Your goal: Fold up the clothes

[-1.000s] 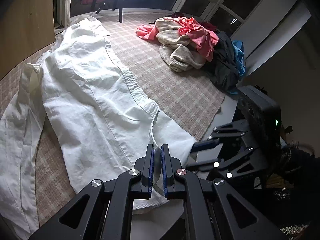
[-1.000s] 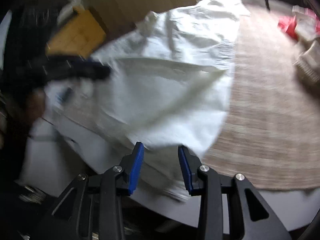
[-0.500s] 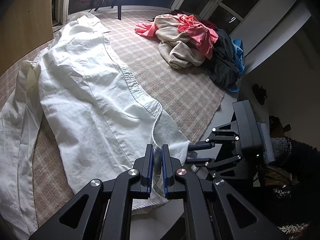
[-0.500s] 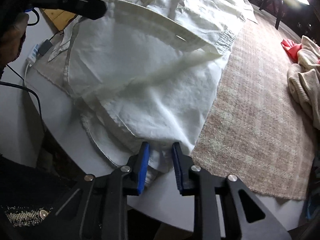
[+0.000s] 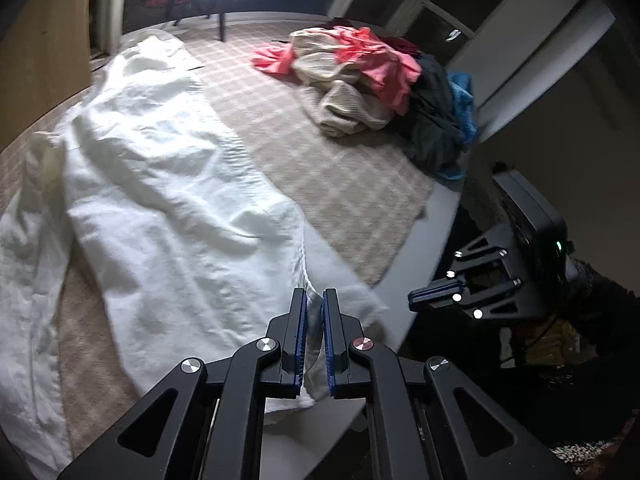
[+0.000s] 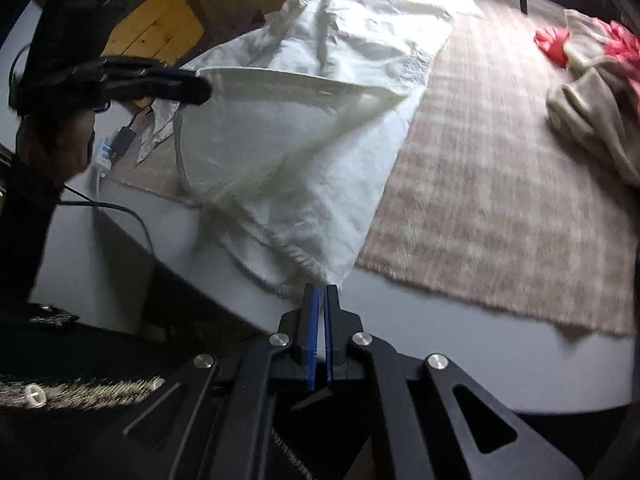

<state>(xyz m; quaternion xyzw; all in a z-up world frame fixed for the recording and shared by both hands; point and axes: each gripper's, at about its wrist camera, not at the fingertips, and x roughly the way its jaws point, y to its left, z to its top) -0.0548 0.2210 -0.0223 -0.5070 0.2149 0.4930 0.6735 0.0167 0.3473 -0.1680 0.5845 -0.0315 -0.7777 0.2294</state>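
On a grey table (image 6: pixel 460 344) under a beige checked woven cloth (image 5: pixel 344 184), near dark windows: one crumpled white cotton shirt (image 5: pixel 168 208), spread lengthwise, with a heap of pink, cream and dark clothes (image 5: pixel 376 84) well apart at the far corner. Left gripper (image 5: pixel 315 312) pinches the shirt's near hem, lifted. Right gripper (image 6: pixel 321 300), fingers pressed together, nips the hem's corner at the table edge.

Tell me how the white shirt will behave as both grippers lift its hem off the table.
The white shirt is probably floppy: it already sags and creases between the left gripper and right gripper. It looks thin and light, so it should lift easily. The part trailing on the rug may drag and bunch.
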